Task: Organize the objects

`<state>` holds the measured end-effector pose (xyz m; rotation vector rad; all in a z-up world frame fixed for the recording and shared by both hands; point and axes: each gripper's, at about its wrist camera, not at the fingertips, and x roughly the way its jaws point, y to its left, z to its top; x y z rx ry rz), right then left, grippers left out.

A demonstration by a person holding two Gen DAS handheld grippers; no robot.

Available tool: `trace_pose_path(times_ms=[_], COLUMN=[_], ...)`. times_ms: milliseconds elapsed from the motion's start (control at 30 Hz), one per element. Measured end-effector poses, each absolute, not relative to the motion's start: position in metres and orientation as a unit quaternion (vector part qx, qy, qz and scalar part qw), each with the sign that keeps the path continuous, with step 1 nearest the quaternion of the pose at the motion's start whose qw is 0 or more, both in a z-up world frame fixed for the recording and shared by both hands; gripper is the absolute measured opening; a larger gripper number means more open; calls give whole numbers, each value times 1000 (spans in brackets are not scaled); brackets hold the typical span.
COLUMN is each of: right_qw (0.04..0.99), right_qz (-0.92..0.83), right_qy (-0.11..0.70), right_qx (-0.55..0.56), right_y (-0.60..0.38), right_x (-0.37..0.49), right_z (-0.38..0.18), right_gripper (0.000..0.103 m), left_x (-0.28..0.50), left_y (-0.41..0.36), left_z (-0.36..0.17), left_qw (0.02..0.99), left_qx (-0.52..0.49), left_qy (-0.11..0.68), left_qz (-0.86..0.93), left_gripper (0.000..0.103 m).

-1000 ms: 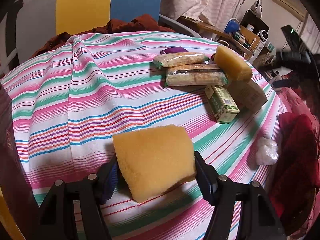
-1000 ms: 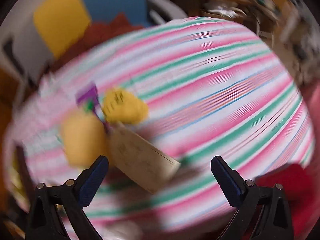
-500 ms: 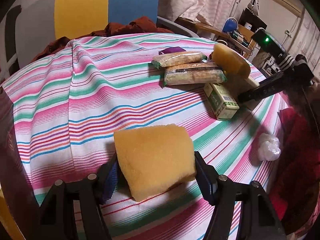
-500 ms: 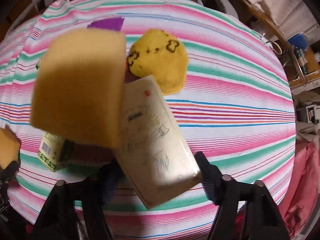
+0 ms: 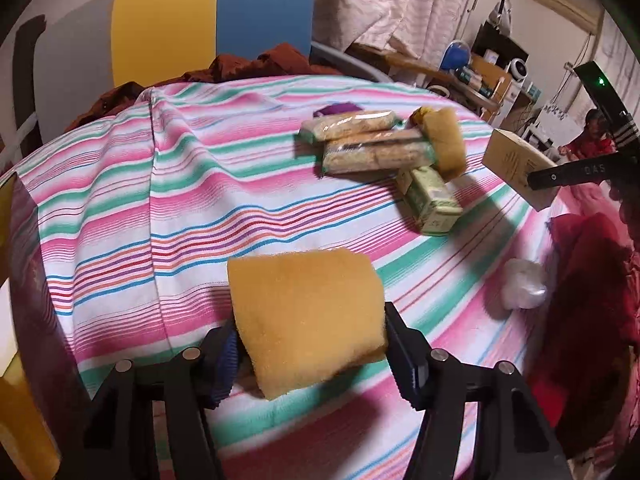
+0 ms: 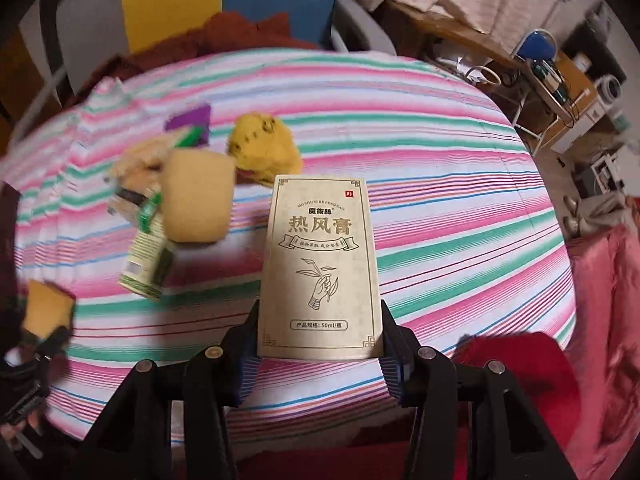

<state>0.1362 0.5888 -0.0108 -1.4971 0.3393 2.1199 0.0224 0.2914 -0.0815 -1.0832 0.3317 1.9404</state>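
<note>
My left gripper (image 5: pixel 312 356) is shut on a yellow sponge (image 5: pixel 306 316), held just above the striped tablecloth (image 5: pixel 160 200). In the right wrist view, my right gripper (image 6: pixel 320 354) is shut on a beige carton (image 6: pixel 320 264) with Chinese print, lifted off the cloth. The same carton (image 5: pixel 516 166) hangs in the air at the right of the left wrist view. On the cloth lie two wrapped snack bars (image 5: pixel 372 154), a second sponge (image 5: pixel 446 142), a green box (image 5: pixel 430 198), a purple packet (image 6: pixel 190 120) and a yellow plush thing (image 6: pixel 264 150).
A white crumpled ball (image 5: pixel 522 290) sits near the cloth's right edge beside red fabric (image 5: pixel 592 300). A brown garment (image 5: pixel 248 66) and a yellow and blue panel (image 5: pixel 212 20) lie behind the table. Shelves and clutter (image 6: pixel 560 76) fill the far right.
My right gripper shut on the beige carton and lifted it away from the pile, turning it upright in view. The left gripper stayed nearly still with its sponge.
</note>
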Motion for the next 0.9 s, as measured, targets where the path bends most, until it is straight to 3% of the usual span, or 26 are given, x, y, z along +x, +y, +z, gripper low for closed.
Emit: trace_pose_path(times_ms=[267, 433, 900], right_qw=[172, 95, -80], right_qz=[860, 880, 870], right_qy=[132, 118, 107], right_qx=[-461, -451, -475], right_y=[515, 458, 288], right_x=[114, 71, -57], right_z=[38, 41, 16], right_gripper=[51, 51, 51], left_x=[28, 14, -69], left_y=[257, 222, 62], left_z=[-35, -14, 2], left_qw=[428, 396, 191], left_qx=[-386, -372, -376], left_qy=[104, 78, -15], left_qz=[811, 836, 906], left_gripper=[64, 65, 65])
